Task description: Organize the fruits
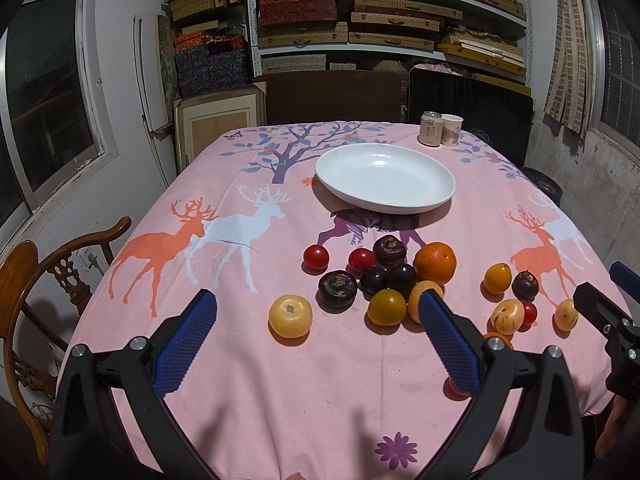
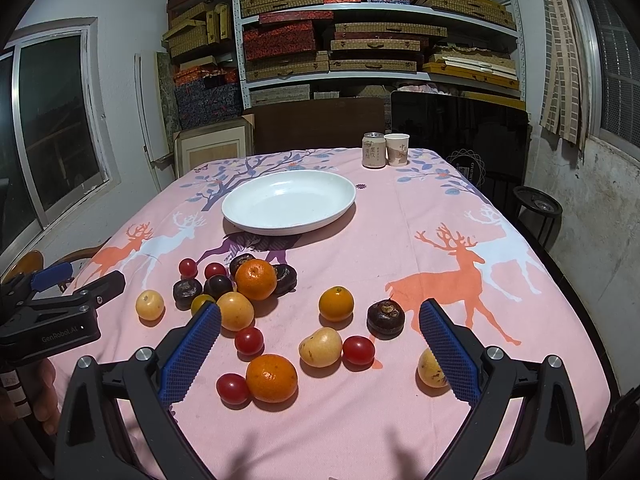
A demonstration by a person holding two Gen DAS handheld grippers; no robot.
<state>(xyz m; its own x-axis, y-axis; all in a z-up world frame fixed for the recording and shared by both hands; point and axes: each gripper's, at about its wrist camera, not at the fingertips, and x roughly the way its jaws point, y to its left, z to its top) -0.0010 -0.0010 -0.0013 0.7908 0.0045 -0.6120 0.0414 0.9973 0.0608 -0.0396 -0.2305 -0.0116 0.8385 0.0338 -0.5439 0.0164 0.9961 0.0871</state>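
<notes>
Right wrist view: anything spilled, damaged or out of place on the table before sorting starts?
Nothing spilled or broken. The fruits lie loose on the pink tablecloth while the white plate sits empty behind them. One yellow fruit shows brown blemishes. The can and paper cup stand upright.

On the table (image 2: 400,240), the plate (image 2: 289,203) lies behind the scattered fruit (image 2: 256,279), with nothing in it. A can (image 2: 373,150) and a paper cup (image 2: 397,149) stand side by side at the far edge, to the right behind the plate. Shelves (image 2: 376,20) of stacked boxes rise behind the table.
</notes>
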